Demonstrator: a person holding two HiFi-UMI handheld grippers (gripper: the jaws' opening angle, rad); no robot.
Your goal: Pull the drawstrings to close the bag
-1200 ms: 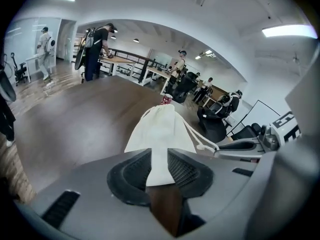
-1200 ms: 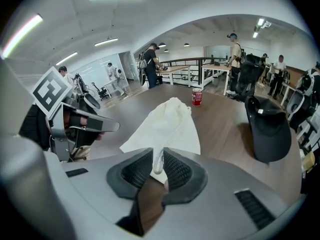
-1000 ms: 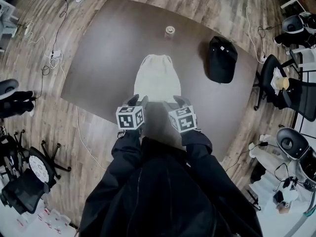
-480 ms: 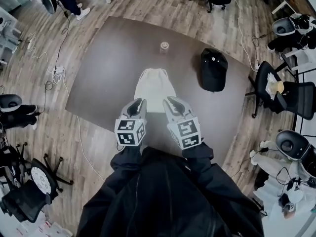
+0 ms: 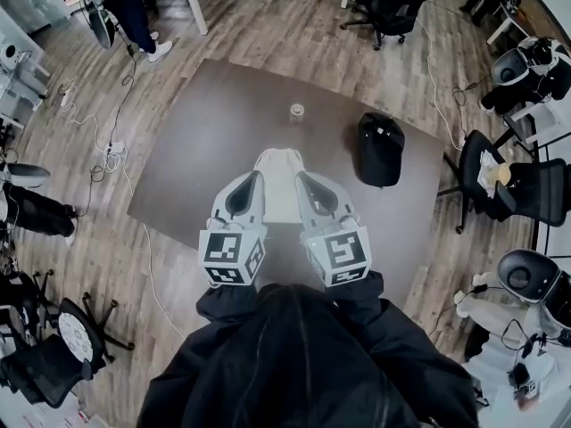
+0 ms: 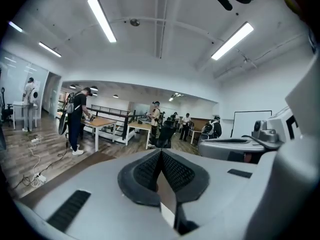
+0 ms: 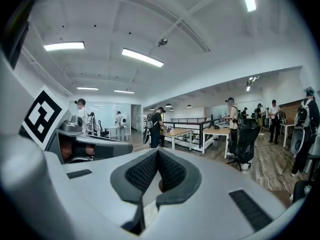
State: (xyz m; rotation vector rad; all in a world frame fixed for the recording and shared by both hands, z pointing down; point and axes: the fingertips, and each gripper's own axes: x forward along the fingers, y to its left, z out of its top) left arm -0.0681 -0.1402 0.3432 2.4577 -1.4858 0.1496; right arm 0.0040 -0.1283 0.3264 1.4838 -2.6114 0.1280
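Above the bag [image 5: 278,162]: left gripper [image 5: 253,182], right gripper [image 5: 303,184], jaws together (apparently empty).

Black jacket [image 5: 303,364]; grey tongs [image 5: 252,178]; black-and-white marker cubes [image 5: 232,257].

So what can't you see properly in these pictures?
- Drawstrings: in the head view the left gripper and right gripper cover the near end of the bag.
- Anything pinched in the shut jaws: too thin to tell in either gripper view.
- Small round thing on the table: too small in the head view.
- Bag: out of both gripper views, which face the room.
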